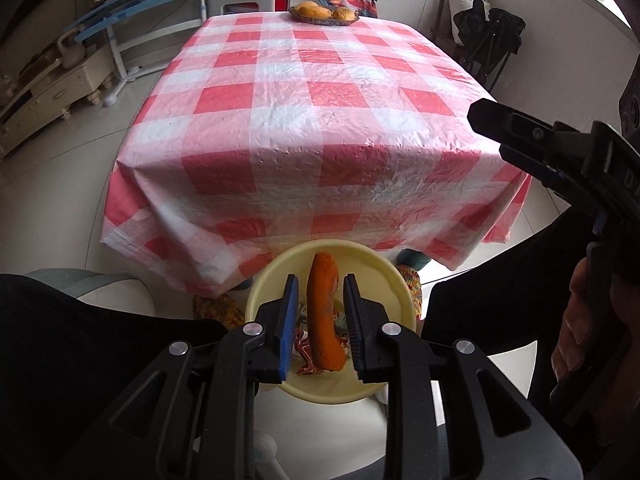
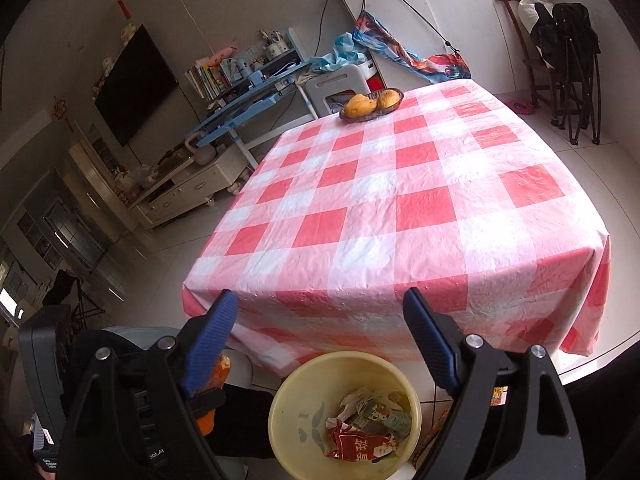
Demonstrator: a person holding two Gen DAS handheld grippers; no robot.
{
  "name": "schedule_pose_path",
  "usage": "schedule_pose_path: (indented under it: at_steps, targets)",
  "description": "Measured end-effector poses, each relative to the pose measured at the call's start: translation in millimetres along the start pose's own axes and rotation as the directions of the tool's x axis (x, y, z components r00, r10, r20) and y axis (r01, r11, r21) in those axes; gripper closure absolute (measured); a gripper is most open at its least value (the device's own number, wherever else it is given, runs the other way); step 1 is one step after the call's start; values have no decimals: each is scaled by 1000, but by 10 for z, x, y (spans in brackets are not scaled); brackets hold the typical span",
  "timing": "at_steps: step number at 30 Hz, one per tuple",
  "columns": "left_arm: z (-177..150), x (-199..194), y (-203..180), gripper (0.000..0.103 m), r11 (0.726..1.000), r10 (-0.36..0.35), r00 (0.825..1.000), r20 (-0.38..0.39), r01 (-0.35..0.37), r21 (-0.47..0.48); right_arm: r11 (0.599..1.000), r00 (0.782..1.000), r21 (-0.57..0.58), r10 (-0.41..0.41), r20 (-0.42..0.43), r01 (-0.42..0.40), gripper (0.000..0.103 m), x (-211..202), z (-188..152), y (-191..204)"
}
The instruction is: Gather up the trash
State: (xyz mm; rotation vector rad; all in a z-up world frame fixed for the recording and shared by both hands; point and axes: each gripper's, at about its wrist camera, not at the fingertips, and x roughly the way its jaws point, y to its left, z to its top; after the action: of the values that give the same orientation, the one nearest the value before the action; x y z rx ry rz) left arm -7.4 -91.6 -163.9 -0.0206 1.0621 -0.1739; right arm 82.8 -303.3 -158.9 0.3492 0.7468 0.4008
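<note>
While the left gripper [image 1: 320, 278] is hovering over the round pale-yellow plastic bin [image 1: 360, 256], a long orange fuzzy-looking piece of trash [image 1: 325, 316] is standing upright between its two fingers. Slivers of bin are showing on both sides of the piece, so the claw is looking parted rather than pinching it; the piece seems to be loose over the bin's mouth. From its matte, slightly bent shape, I am judging it to be light and soft, something that would squash rather than break. A hold across its middle, with the pads pressing its broad sides, should be gripping best, since an end hold would let it flop or slide out.

The right gripper [image 2: 320, 296] is hanging nearer the table, its fingers spread wide and carrying nothing. Below it, the bin is holding a crumpled red printed wrapper [image 2: 352, 444] and a flattened green-and-white carton [image 2: 380, 420], both thin, light and crinkly.

On the red-and-white checked plastic tablecloth [image 2: 400, 220], only a dark woven basket of yellow fruit [image 2: 372, 106] is sitting, at the far edge.
</note>
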Motion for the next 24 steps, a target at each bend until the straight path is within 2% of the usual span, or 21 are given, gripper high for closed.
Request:
schedule_pose_path:
  at_steps: [7,11,13,15,16,19,22,24]
  targets:
    - [29,-29,56,71,1000,-5,1000,20,5,-27,1000,1000,-6,-15,-14,15,19,54,-5,-9]
    - [101,-214,116,53,997,40,989,140,-30,-68,999,999,-26,-29,-17,29,19,73,-6,24]
    - [168,-369,118,45,995,86,970,228,-71,-73,998,999,-42,-45,0,45,19,47,-3,47]
    - [248,-538,126,35,991,131,942,310,-111,-81,994,996,-67,-78,42,81,18,-20,4,85]
    - [291,-615,137,33,988,148,927,345,-126,-85,991,993,-81,-98,71,104,17,-68,15,112]
    - [424,-811,196,22,980,199,881,429,-167,-113,976,972,-129,-150,182,174,10,-231,33,220]
    - [547,-949,293,14,974,223,852,473,-174,-144,959,952,-175,-176,252,223,10,-295,48,327]
    - [588,-1015,356,12,973,227,843,488,-169,-160,950,945,-200,-181,271,239,10,-313,72,379]
